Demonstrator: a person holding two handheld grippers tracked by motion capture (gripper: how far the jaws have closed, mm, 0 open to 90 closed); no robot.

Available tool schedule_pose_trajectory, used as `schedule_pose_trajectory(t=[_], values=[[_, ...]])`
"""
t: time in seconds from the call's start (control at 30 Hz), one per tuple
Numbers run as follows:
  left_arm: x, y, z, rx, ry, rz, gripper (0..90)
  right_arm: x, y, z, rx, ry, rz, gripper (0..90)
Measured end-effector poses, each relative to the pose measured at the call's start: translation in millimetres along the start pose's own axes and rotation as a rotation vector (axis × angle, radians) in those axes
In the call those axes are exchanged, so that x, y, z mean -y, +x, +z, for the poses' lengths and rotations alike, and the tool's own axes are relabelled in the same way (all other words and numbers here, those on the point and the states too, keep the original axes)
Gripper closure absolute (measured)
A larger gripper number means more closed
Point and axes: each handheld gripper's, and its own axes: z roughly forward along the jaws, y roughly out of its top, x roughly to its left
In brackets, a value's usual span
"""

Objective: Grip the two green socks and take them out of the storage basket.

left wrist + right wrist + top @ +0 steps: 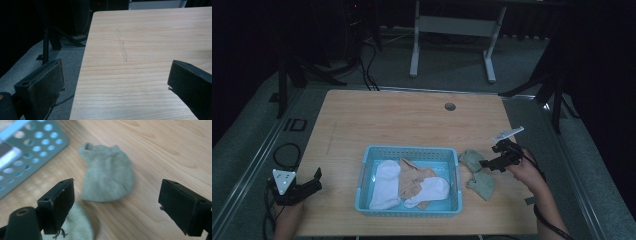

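Observation:
A light blue perforated basket (364,170) sits at the front middle of the wooden table and holds two white socks (384,185) and a tan sock (412,175). Two grey-green socks lie on the table right of it: one (470,159) near the basket's far corner, the other (482,185) nearer me. My right gripper (488,163) hovers open just above them; in the right gripper view the far sock (107,177) lies between the jaws and the near one (80,227) under the left jaw. My left gripper (317,176) is open over the table's left edge (82,72), with nothing between its jaws.
The basket's perforated wall (30,150) stands close to the left of the right gripper. A round cable hole (450,106) is at the table's far side. A faint scuff mark (122,47) runs along the wood. Dark stands and a white desk frame (452,30) are beyond the table.

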Motion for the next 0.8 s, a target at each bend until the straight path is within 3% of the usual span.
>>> schedule_pose_trajectory(t=[0.17, 0.33, 0.53, 0.67, 0.8], values=[[0.0, 0.0, 0.0, 0.0, 0.001, 0.001, 0.4, 15.0, -7.1, -0.2, 0.047, -0.028, 0.043, 13.0], [-0.1, -0.1, 0.2, -0.001, 0.002, 0.001, 0.3, 37.0, -18.7, -0.2, 0.083, -0.077, 0.117, 13.1], [-0.1, -0.2, 0.1, -0.001, 0.001, 0.001, 0.4, 55.7, -26.2, -0.4, 0.13, -0.107, 0.163, 12.7], [-0.1, 0.0, 0.1, 0.0, 0.002, 0.001, 0.4, 64.9, -28.5, -0.4, 0.147, -0.13, 0.197, 12.7], [-0.1, 0.0, 0.1, 0.0, 0.001, 0.0, 0.4, 76.5, -27.2, 1.4, 0.2, -0.147, 0.226, 12.5]])
